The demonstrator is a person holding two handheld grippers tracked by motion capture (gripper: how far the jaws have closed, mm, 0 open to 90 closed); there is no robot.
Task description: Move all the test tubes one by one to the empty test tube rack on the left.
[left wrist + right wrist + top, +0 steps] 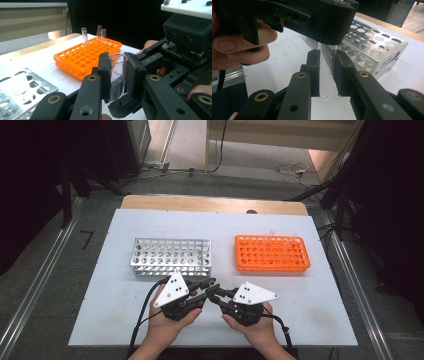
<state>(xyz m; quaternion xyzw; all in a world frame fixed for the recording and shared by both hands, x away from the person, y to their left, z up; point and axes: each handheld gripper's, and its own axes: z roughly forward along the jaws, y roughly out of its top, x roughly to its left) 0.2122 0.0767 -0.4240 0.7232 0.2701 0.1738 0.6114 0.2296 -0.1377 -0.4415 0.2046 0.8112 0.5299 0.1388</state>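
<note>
- Both grippers meet low over the white table (pixel 125 320), in front of the two racks, and both have hold of one clear glass tube (pixel 117 75).
- The left gripper (pixel 119 76) has its jaws clamped on the tube near its open mouth.
- The right gripper (pixel 326 75) has its jaws pressed on the tube's rounded bottom end.
- The metal rack (pixel 171 256) stands left of the orange rack (pixel 271 253), the two well apart.
- A few more tubes (pixel 99 32) stand upright in the orange rack's far corner.
</note>
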